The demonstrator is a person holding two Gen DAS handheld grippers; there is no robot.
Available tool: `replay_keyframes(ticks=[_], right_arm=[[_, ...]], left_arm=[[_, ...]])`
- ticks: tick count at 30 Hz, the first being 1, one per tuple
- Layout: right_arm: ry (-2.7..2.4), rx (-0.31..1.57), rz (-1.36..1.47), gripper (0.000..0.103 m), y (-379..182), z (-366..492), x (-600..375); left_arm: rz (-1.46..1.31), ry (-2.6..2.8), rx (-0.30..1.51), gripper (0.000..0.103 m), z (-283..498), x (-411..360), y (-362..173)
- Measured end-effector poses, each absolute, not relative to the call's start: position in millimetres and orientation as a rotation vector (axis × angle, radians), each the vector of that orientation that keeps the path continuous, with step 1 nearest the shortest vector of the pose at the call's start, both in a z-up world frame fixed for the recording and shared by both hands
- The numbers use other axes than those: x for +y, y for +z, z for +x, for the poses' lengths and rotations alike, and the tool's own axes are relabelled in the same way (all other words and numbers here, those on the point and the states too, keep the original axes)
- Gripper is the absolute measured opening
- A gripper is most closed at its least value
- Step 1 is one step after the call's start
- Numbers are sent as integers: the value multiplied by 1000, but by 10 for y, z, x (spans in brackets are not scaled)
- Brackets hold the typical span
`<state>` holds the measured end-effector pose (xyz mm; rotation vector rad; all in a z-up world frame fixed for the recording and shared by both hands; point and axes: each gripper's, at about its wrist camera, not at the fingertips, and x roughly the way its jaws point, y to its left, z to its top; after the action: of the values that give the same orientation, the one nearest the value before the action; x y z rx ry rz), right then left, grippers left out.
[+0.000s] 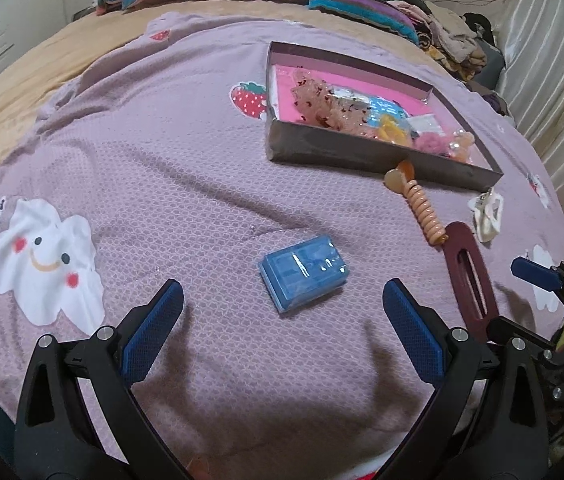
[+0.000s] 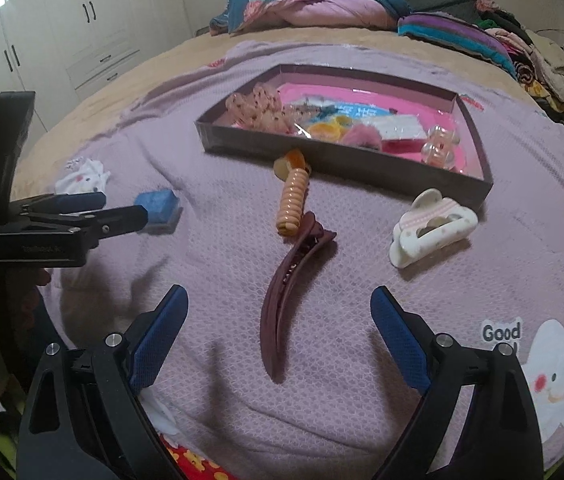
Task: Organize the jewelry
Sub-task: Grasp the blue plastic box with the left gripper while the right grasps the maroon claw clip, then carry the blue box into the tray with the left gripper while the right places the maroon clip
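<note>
A shallow dark box (image 1: 345, 152) (image 2: 345, 160) with a pink floor holds several hair accessories. On the purple blanket in front of it lie an orange spiral hair tie (image 1: 425, 210) (image 2: 293, 200), a long maroon hair clip (image 1: 471, 276) (image 2: 289, 280), a white claw clip (image 1: 487, 212) (image 2: 429, 228) and a small blue plastic case (image 1: 303, 274) (image 2: 158, 204). My left gripper (image 1: 282, 300) is open, just short of the blue case. My right gripper (image 2: 280, 312) is open, with the maroon clip lying between its fingers. The left gripper also shows in the right wrist view (image 2: 122, 208).
The purple blanket (image 1: 142, 184) has cloud and strawberry prints and lies on a tan bed. Folded bedding (image 2: 313, 4) and a pile of clothes (image 2: 541, 56) sit at the far side. White wardrobes (image 2: 82, 32) stand at the left.
</note>
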<state>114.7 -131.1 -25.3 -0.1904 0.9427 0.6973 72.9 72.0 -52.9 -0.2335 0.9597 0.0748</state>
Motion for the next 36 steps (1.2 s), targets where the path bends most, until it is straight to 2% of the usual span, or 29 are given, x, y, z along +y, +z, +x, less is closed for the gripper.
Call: replay_keyframes(ticks=[6,9,12,13,14,16,17,18,36], right_arm=[[684,990,-189,66,-435,1261,-1252],[689,1021,-181,51,-534,1335,-1212],[683,1015,-187,31,-574,1339,-1197],[700,1015,-173,20,-569,1338,-1211],[708,1017,-162,13,-561,1336,-1225],[713,1014,-148,11,-543,1328,-1265],[712,1013,-143,10,-532,1318,-1295],[713,1011,-138,10,-520,1311,-1326],[622,910,3,10,-56,1312,-2100]], left_arm=[[-214,47,960,93,773,656,-574],[-201,35,967,88,819,601,-615],[-205,43,977,81,875,595,-669],[-208,48,980,78,892,602,-686],[-210,52,980,73,905,609,-694],[-211,59,980,62,926,613,-704],[-206,59,980,49,940,608,-708],[-198,63,979,45,951,600,-711],[-125,-79,918,45,991,47,-301]])
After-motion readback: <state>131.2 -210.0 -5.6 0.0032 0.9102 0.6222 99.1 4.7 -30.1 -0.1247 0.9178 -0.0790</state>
